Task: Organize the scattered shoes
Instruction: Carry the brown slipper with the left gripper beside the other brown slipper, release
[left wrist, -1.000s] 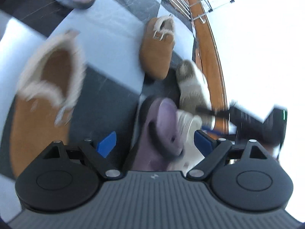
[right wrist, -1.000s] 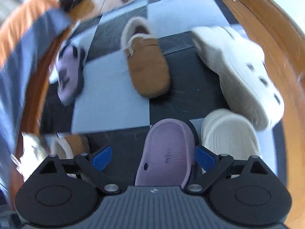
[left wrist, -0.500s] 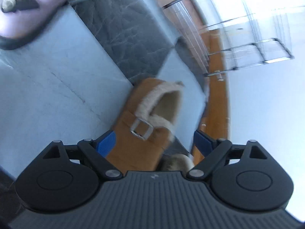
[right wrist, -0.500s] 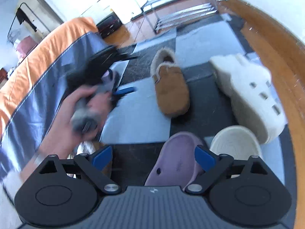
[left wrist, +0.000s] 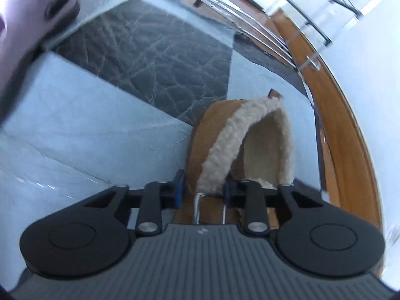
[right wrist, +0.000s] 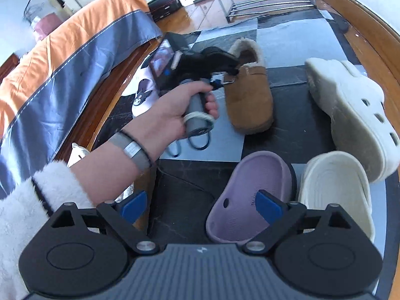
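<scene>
A brown fleece-lined slipper (left wrist: 212, 135) lies on the checkered mat (left wrist: 75, 115). My left gripper (left wrist: 203, 191) has its jaws closing on the slipper's near side wall by the metal buckle, one blue pad outside the suede, the other inside against the lining. In the right wrist view the same slipper (right wrist: 252, 105) shows with the left gripper (right wrist: 225, 76) at its collar, held by a hand (right wrist: 172, 112). My right gripper (right wrist: 201, 205) stands open above the mat, gripping nothing; its right pad overlaps a purple clog (right wrist: 240, 195).
A cream slipper (right wrist: 335, 190) lies beside the purple clog, with a white clog (right wrist: 350, 105) behind it. A white cartoon slipper (right wrist: 142, 95) sits near the bed's orange and grey cover (right wrist: 75, 45). Another purple shoe (left wrist: 27, 12) lies far left. A metal rack (right wrist: 262, 0) stands at the back.
My left gripper swept from the purple clog over to the brown slipper, and its jaws went from wide open to narrow around the slipper's side wall. The right gripper's view tilted up a little.
</scene>
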A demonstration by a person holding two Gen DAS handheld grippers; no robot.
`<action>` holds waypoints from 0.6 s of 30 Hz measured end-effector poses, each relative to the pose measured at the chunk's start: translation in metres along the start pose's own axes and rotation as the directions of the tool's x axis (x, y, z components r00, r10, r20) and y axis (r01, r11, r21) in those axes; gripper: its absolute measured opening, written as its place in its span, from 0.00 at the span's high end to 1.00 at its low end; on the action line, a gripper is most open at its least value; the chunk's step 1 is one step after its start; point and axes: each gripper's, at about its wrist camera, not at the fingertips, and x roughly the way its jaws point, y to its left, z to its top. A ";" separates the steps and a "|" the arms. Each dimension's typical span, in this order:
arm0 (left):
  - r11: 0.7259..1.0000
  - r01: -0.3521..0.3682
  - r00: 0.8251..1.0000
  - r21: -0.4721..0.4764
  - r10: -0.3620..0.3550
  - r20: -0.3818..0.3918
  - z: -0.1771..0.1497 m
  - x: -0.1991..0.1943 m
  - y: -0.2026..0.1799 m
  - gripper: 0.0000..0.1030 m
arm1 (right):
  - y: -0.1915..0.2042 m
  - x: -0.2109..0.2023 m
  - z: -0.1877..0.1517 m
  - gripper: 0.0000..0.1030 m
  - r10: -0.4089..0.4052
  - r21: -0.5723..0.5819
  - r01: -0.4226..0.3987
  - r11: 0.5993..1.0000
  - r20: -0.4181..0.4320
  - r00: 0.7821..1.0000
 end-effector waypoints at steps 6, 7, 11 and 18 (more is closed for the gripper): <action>0.979 0.102 0.995 -0.176 -0.103 0.003 -0.002 -0.057 0.034 0.81 | -0.012 -0.008 0.001 0.08 0.005 0.101 -0.007 0.995 0.018 1.000; 0.980 0.102 0.995 -0.172 -0.103 0.005 -0.004 -0.069 0.037 0.81 | -0.011 -0.009 0.001 0.08 0.011 0.110 -0.013 0.994 0.021 1.000; 0.966 0.117 0.991 -0.231 -0.127 -0.029 -0.016 -0.117 0.064 0.80 | 0.002 -0.015 -0.002 0.08 0.034 0.107 -0.037 0.994 0.036 0.999; 0.921 0.095 0.952 -0.378 -0.195 -0.234 -0.060 -0.135 0.096 0.56 | 0.028 -0.023 -0.009 0.08 0.012 0.095 -0.017 0.995 0.046 0.999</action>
